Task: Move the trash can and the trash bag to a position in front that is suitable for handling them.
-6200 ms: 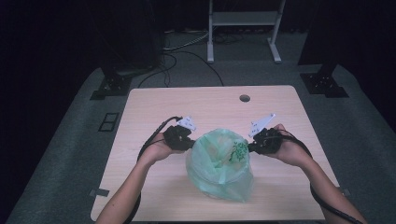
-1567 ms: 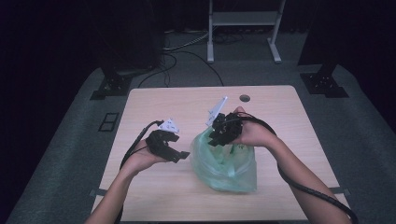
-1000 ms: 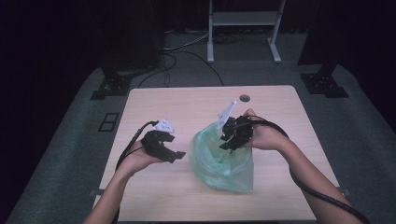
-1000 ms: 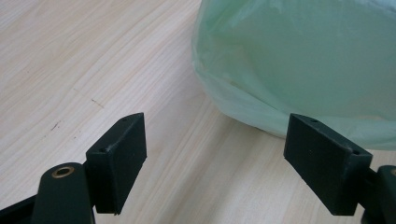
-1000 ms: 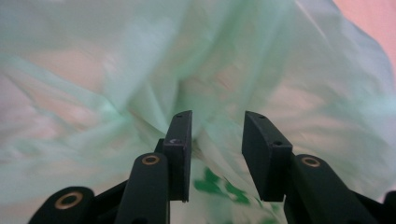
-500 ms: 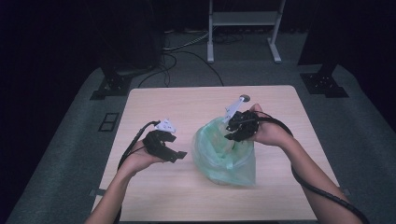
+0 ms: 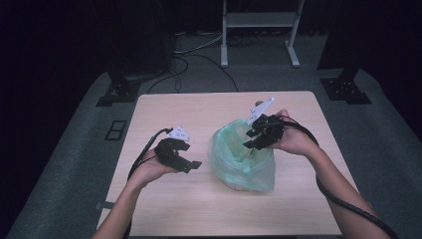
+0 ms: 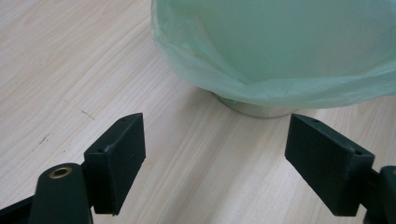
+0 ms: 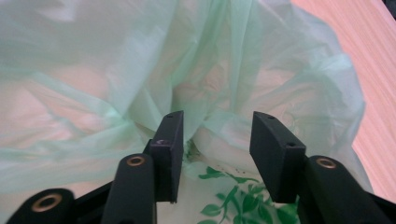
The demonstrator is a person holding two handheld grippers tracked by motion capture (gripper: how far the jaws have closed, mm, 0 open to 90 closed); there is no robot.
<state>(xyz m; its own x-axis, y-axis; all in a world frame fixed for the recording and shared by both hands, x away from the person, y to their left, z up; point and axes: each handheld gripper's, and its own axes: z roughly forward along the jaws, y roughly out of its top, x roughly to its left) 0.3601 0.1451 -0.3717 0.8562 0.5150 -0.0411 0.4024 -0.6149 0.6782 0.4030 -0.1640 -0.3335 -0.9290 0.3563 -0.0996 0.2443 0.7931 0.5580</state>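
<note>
Green translucent plastic bag [image 7: 242, 162] on pale wooden table [image 7: 164, 112]; right gripper [image 7: 255, 139] at its mouth, jaws just opening, apparently unclamped; left gripper [image 7: 186, 163] beside it, empty, spread wide.

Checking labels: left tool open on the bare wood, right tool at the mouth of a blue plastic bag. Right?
Nearly: the thin plastic bag is pale green, not blue, as the high view shows. The rest holds: the left tool stands open over the light wooden table, and the right tool is at the bag's mouth.
</note>
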